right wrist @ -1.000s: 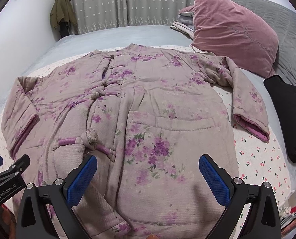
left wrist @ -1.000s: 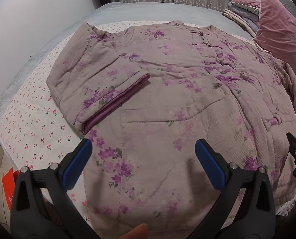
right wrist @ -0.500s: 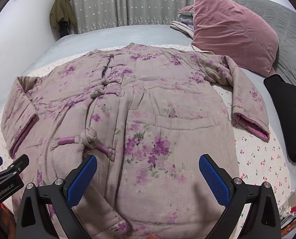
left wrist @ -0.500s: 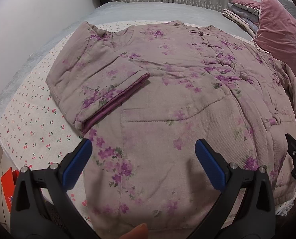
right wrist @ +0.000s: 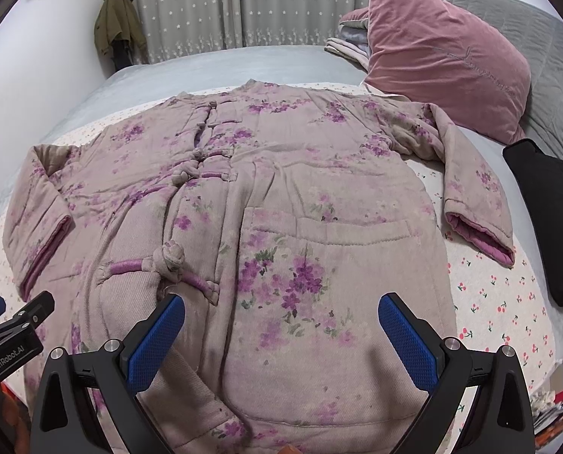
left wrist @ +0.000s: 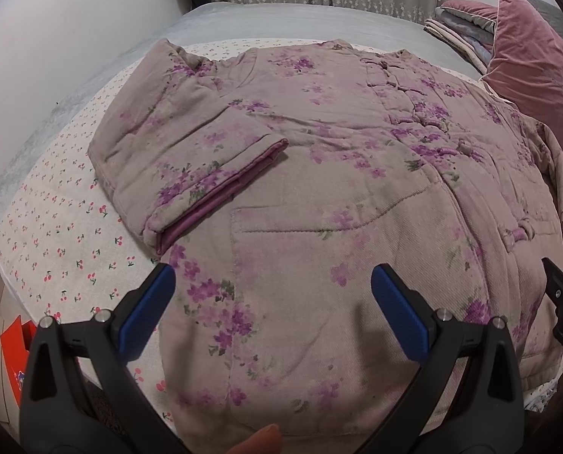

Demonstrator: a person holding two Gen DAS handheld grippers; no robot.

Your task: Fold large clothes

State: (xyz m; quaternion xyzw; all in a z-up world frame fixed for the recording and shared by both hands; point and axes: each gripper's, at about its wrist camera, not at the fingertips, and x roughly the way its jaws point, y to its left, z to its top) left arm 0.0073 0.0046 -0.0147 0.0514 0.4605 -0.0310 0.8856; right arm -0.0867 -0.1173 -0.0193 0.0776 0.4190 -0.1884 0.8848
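A padded mauve jacket with purple flowers (left wrist: 349, 174) (right wrist: 281, 196) lies flat, front up, on the bed, with knot buttons down its front. Its left sleeve (left wrist: 190, 166) is folded in over the body; its right sleeve (right wrist: 474, 196) lies out to the side. My left gripper (left wrist: 272, 302) is open and empty, hovering over the jacket's lower left hem. My right gripper (right wrist: 281, 335) is open and empty over the lower right pocket. Each gripper shows at the edge of the other's view.
The bed has a cherry-print sheet (left wrist: 54, 234) and a grey cover (right wrist: 220, 64). A pink velvet pillow (right wrist: 448, 56) and folded bedding (right wrist: 349, 43) lie at the head. A black cushion (right wrist: 546, 208) lies right. A wall runs along the left; an orange box (left wrist: 14, 344) sits below the bed's edge.
Both grippers have eased slightly back and stay open; the jacket has not moved.
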